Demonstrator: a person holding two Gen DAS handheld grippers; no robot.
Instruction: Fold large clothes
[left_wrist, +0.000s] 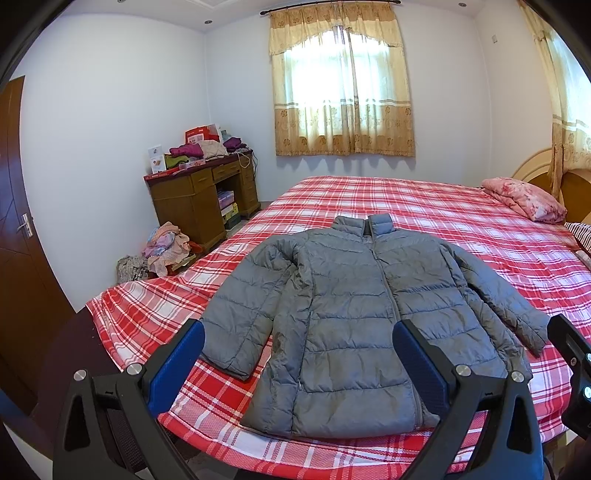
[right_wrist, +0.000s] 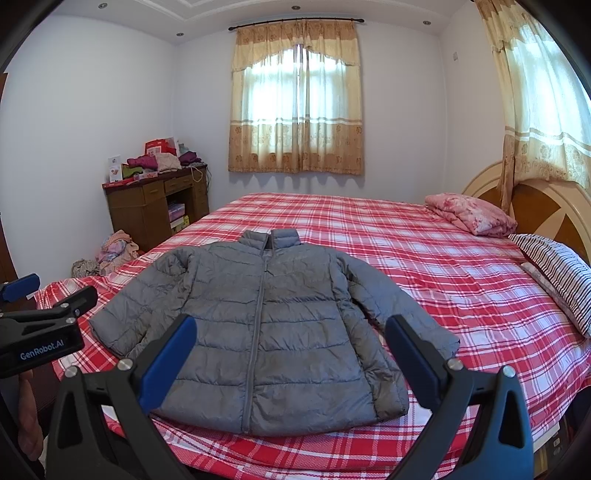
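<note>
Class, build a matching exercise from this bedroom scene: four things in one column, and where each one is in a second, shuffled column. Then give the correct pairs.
Things
1. grey puffer jacket
2. pink floral quilt
3. striped pillow
4. wooden desk

Places
A. folded near the headboard, beyond the striped bedding
B. against the far wall, piled with clothes and boxes
C. spread flat, zipped, at the near edge of the bed
D. at the bed's right edge, by the headboard

Pairs: 1-C, 2-A, 3-D, 4-B

One jacket (left_wrist: 354, 314), two grippers, perhaps two pillows (right_wrist: 554, 273).
</note>
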